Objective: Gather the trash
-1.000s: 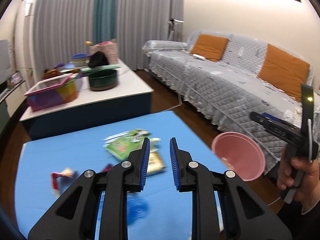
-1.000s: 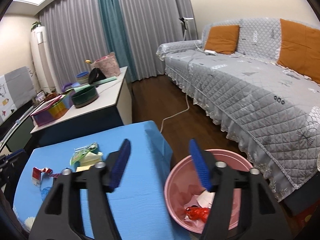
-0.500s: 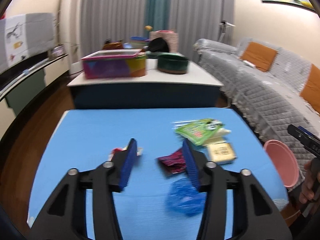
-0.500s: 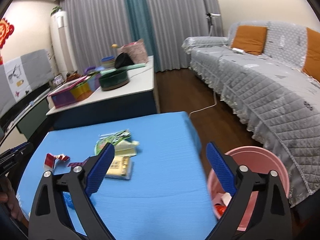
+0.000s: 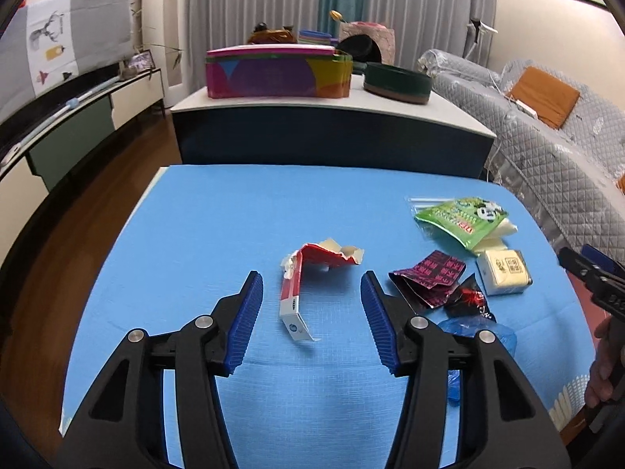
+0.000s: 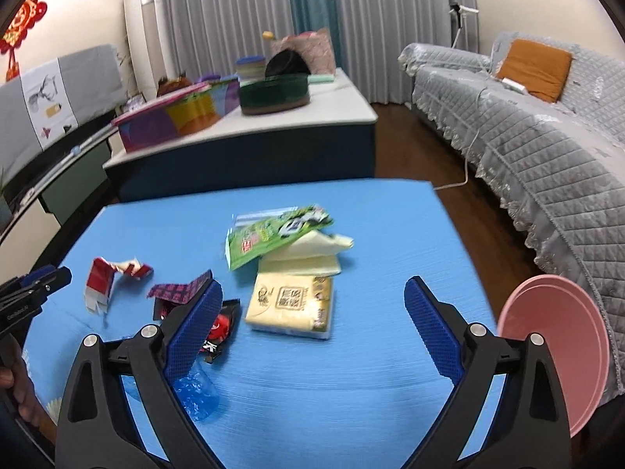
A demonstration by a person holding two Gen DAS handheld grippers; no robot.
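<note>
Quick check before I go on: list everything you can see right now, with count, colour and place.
torn carton: 1, red-white, between left jaws, untouched
foil wrapper: 1, maroon, right of carton
black wrapper: 1, black-red, beside it
blue plastic: 1, near edge
tissue pack: 1, yellow, between right jaws, untouched
green bag: 1, behind pack
pink bin: 1, off table's right
table: 1, blue
left gripper: open
right gripper: open

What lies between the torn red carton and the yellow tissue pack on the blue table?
The dark magenta wrapper, seen in the left wrist view, lies between the torn red carton and the yellow tissue pack.
</note>
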